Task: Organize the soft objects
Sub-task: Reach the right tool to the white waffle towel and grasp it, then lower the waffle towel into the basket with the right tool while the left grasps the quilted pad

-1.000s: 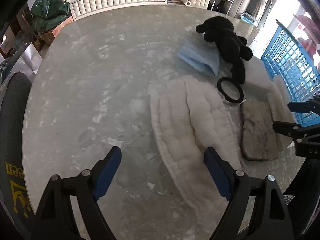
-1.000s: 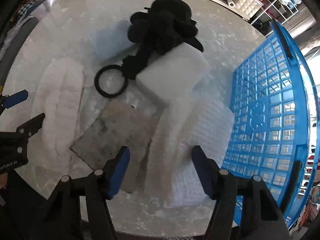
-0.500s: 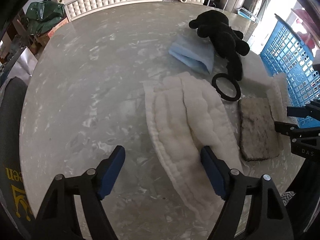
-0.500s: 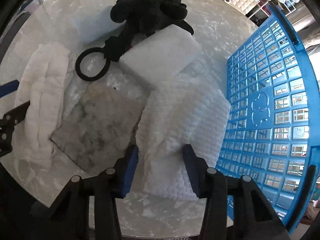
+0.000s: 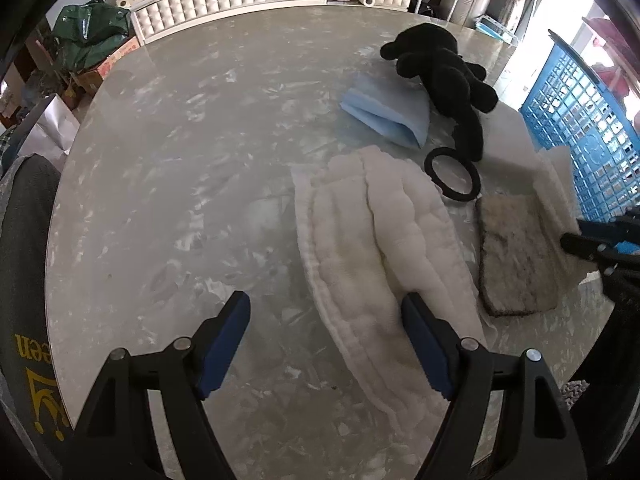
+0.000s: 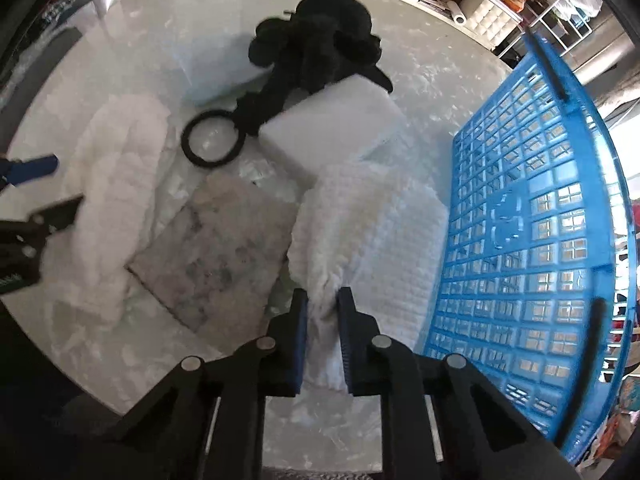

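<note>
Soft things lie spread over the marble table (image 5: 168, 184). From the left wrist view, the left gripper (image 5: 326, 336) hangs over the near edge with its jaws wide apart and nothing pinched; its right finger rests against the quilted pad (image 5: 384, 248), which stretches away ahead of it, and its left finger stands over bare marble. Farther ahead lie the blue cloth (image 5: 390, 114) and, to its right, the black plush (image 5: 444, 68), whose tail ends at a black ring (image 5: 454, 178). Right of the pad sits the grey sponge (image 5: 516, 256), and beyond that, at the far right, the blue basket (image 5: 584, 120). The right gripper pokes in from the right edge beside the sponge.

From the right wrist view, the right gripper (image 6: 323, 312) is clamped on the near edge of the waffle towel (image 6: 372, 232), the fabric bunched between its pads; its jaws have just been closing. The basket (image 6: 532, 208) stands just right of the towel. Left of the gripper lies the sponge (image 6: 218, 240), then the pad (image 6: 116, 184). Ahead, a white foam block (image 6: 332, 120) touches the towel's far end, with the plush (image 6: 320, 44) and ring (image 6: 212, 140) behind it.
</note>
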A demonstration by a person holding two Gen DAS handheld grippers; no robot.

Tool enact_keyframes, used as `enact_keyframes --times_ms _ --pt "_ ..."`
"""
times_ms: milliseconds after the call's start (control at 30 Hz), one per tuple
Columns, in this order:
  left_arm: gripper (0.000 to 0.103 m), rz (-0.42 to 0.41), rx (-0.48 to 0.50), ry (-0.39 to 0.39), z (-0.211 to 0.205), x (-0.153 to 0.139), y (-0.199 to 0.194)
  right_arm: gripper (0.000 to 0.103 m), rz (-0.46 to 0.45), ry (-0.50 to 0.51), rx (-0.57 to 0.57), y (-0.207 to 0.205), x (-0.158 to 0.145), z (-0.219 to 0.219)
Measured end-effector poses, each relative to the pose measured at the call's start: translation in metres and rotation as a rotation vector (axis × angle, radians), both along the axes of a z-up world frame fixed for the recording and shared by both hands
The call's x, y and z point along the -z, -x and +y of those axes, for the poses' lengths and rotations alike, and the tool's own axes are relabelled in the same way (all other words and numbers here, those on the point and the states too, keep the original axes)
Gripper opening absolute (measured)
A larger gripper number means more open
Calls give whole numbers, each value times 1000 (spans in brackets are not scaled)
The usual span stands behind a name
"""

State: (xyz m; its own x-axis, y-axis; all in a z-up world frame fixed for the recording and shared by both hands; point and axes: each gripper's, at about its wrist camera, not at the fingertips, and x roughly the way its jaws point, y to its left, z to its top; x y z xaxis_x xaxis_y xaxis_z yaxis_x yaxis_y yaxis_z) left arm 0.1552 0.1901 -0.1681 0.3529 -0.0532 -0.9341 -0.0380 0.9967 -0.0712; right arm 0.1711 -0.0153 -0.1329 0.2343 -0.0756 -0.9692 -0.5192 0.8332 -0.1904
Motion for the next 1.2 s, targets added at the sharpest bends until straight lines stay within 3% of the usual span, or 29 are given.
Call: enact_keyframes --times_ms 533,933,1067,1200 --pt "77 -7 3 -6 1 -6 8 11 -93 -65 -70 42 -108 5" --pt "81 17 -10 -4 1 1 0 11 -218 -67 -54 19 -194 -32" --pt "82 29 -6 0 -3 4 -6 11 -240 -28 -27 6 -200 -52" --pt "84 39 -6 4 -5 6 -13 11 -226 20 1 -5 -183 -72"
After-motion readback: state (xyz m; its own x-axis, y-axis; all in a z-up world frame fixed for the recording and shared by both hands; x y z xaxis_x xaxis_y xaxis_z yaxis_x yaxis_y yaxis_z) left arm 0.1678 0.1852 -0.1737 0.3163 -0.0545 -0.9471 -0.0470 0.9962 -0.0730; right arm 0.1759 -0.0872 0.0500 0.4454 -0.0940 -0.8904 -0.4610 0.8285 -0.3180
